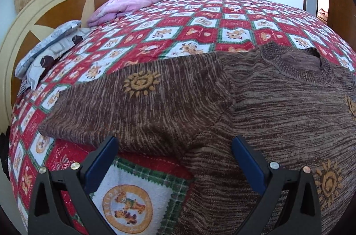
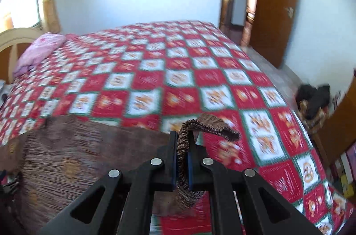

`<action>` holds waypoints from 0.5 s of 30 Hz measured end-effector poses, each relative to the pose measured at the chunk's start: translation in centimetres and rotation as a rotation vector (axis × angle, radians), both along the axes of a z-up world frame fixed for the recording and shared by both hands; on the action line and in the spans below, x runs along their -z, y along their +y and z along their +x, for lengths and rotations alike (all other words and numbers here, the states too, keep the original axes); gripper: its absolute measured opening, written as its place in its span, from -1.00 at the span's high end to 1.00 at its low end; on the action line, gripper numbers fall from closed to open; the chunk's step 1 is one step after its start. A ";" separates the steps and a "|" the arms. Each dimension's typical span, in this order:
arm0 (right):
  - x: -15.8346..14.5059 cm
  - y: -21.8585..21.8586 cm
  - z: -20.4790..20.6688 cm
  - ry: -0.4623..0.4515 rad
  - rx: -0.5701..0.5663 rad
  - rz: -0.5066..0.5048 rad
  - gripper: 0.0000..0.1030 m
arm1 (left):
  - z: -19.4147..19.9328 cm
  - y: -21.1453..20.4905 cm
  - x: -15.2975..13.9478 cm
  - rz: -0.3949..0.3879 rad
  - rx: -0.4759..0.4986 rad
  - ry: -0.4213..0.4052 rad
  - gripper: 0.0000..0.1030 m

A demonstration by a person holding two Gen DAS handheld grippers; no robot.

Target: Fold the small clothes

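Observation:
A brown knitted sweater (image 1: 255, 106) with orange sun motifs lies spread on the red and white checked bedspread (image 1: 178, 28). Its left sleeve (image 1: 138, 106) stretches to the left and its neck hole (image 1: 298, 61) is at the upper right. My left gripper (image 1: 175, 146) is open, low over the sleeve's underarm, fingers apart on either side of the fabric. My right gripper (image 2: 183, 146) is shut on the ribbed cuff of the sweater's sleeve (image 2: 184, 159) and holds it lifted above the bedspread (image 2: 200, 83). The sweater body (image 2: 84, 157) lies to its left, blurred.
A pink folded quilt (image 1: 126, 5) and grey patterned pillows (image 1: 46, 50) lie by the cream and wood headboard (image 1: 42, 10). An open wooden door (image 2: 273, 6) stands beyond the bed's right side. Dark clothes (image 2: 313, 99) are piled on the floor there.

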State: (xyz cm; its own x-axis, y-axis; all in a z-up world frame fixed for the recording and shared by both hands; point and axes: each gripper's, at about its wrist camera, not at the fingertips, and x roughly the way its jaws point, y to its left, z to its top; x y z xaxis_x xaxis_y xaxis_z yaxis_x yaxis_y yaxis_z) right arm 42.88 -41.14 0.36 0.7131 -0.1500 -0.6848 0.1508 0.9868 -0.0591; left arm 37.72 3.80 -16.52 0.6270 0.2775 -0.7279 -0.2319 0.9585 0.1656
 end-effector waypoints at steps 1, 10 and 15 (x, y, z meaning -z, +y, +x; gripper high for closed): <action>-0.4 1.2 0.1 -0.007 -0.022 -0.005 0.88 | -0.1 0.1 0.0 -0.005 -0.001 -0.002 -1.00; -0.8 12.6 2.1 -0.013 -0.219 0.003 0.88 | -0.1 0.6 0.4 -0.039 -0.003 0.003 -1.00; 3.2 19.7 3.7 0.031 -0.309 0.062 0.88 | -0.1 1.1 0.6 -0.058 -0.012 0.009 -1.00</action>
State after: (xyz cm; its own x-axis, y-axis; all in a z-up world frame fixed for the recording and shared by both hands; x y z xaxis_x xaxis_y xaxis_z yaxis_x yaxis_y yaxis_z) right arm 46.56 -21.48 -2.84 0.6967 0.1136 -0.7083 -0.1577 0.9875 0.0032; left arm 37.66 4.87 -17.12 0.6172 0.2420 -0.7487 -0.2419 0.9638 0.1121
